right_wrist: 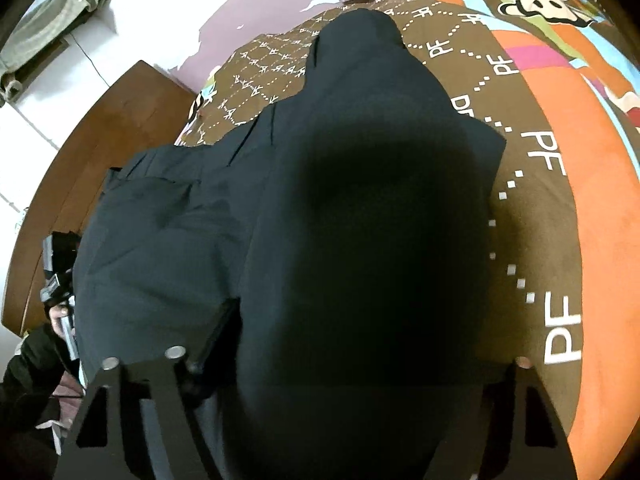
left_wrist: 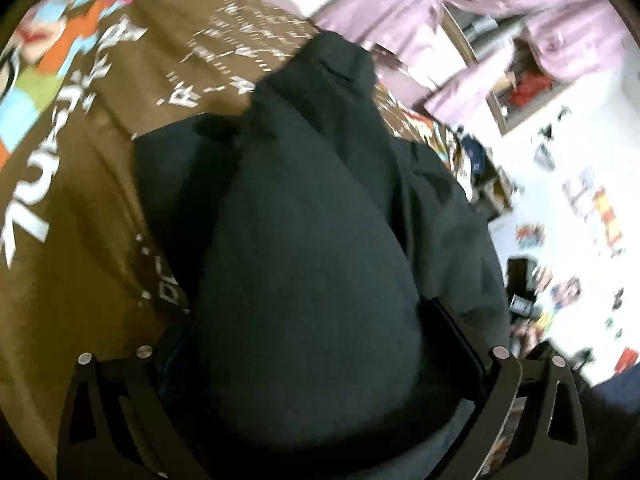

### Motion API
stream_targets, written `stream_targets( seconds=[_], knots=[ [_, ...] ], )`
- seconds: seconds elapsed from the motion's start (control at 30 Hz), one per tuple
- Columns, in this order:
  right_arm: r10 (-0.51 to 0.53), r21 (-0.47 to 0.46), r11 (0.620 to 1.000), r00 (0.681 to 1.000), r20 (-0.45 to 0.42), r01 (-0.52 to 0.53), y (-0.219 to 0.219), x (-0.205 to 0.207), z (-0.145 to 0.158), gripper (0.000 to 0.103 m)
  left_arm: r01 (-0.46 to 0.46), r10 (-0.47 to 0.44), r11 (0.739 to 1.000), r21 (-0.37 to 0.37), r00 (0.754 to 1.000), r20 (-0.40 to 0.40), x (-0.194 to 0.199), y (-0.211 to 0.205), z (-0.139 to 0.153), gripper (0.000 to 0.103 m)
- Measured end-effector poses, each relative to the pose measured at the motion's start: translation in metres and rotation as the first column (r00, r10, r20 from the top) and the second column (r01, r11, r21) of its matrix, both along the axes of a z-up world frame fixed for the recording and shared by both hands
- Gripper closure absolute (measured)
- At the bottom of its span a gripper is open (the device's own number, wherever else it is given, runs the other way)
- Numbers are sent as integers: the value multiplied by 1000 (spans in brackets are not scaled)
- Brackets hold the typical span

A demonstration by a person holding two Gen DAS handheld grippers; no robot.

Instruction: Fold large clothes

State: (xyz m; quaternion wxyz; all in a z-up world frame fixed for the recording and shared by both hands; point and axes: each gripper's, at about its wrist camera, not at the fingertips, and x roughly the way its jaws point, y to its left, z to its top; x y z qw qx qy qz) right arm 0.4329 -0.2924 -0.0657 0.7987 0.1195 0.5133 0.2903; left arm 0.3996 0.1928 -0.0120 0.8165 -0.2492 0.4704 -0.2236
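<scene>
A large dark padded garment lies on a brown bedspread with white letters. A thick fold of it bulges up between the fingers of my left gripper, whose jaws stand wide; pad contact is hidden by cloth. In the right wrist view the same garment fills the gap of my right gripper. The left finger shows beside the fold, while cloth covers the other. The garment's far end reaches toward the head of the bedspread.
A wooden bed frame curves along the left edge of the bed. A person's hand holds the other tool there. Lilac curtains hang behind. A white floor strewn with small items lies to the right.
</scene>
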Motion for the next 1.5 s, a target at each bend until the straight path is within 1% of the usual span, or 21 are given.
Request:
stream_targets(
  seconds=[0.03, 0.17, 0.2, 0.23, 0.3, 0.4, 0.53, 0.63, 0.7, 0.8, 0.87, 0.93, 1.0, 1.07, 1.13, 1.23, 1.3, 1.37, 1.43, 1.47, 1.5],
  knots=[
    [-5, -2, 1000, 1000, 4, 5, 1, -2, 2, 44, 2, -2, 1000, 28, 1000, 11, -2, -4, 4, 12],
    [-31, 23, 999, 998, 52, 30, 1, -14, 17, 71, -61, 59, 996, 61, 998, 28, -14, -7, 8, 41],
    [-39, 39, 999, 997, 61, 37, -2, -16, 22, 74, -85, 83, 994, 62, 996, 27, -18, -5, 8, 49],
    [-51, 62, 997, 997, 63, 47, -6, -17, 26, 79, -108, 106, 992, 64, 994, 28, -21, -6, 9, 53],
    [-67, 102, 993, 995, 74, 59, -7, -19, 40, 83, -139, 136, 987, 79, 990, 43, -27, -10, 14, 66],
    [-67, 150, 987, 990, 124, 48, -12, -25, 62, 85, -167, 153, 978, 127, 981, 116, -37, -25, 31, 76],
    [-81, 158, 986, 972, 219, 47, -21, -33, 99, 85, -171, 149, 980, 99, 968, 201, -40, -49, 55, 82],
    [-115, 169, 983, 958, 263, 71, -34, -32, 120, 85, -155, 135, 986, 57, 957, 256, -37, -69, 73, 83],
    [-149, 189, 977, 952, 267, 100, -44, -30, 124, 85, -145, 129, 989, 39, 952, 278, -34, -75, 81, 83],
    [-192, 209, 968, 951, 244, 142, -57, -26, 120, 85, -128, 121, 992, 3, 946, 300, -25, -86, 90, 83],
    [-203, 187, 969, 953, 225, 163, -62, -28, 111, 85, -122, 120, 993, -13, 946, 302, -20, -89, 90, 83],
    [-208, 143, 973, 958, 199, 182, -65, -26, 99, 85, -106, 101, 994, 2, 951, 292, -17, -98, 79, 83],
    [-236, 124, 968, 958, 166, 217, -71, -22, 80, 84, -89, 82, 996, 18, 964, 252, -13, -103, 66, 83],
    [-256, 118, 964, 954, 154, 240, -80, -21, 71, 82, -84, 75, 995, 46, 980, 186, -7, -110, 42, 83],
    [-261, 107, 963, 954, 146, 247, -83, -21, 66, 79, -112, 101, 991, 68, 984, 148, -3, -107, 20, 83],
    [-261, 64, 965, 951, 165, 253, -80, -22, 67, 70, -134, 130, 991, 20, 985, 117, 2, -98, 14, 83],
    [-265, 52, 964, 952, 154, 260, -80, -20, 65, 62, -128, 122, 991, 39, 985, 118, 3, -99, 15, 79],
    [-279, 55, 960, 950, 142, 274, -80, -22, 64, 36, -135, 125, 988, 78, 984, 124, 3, -103, 19, 75],
    [-318, 44, 948, 937, 146, 315, -81, -25, 64, 20, -166, 153, 978, 129, 982, 110, 3, -107, 19, 64],
    [-331, 37, 944, 932, 147, 329, -82, -26, 64, 16, -181, 167, 972, 150, 981, 100, 3, -109, 18, 56],
    [-348, 24, 937, 926, 145, 348, -83, -27, 64, 15, -195, 181, 967, 166, 979, 95, 3, -109, 16, 50]
  ],
)
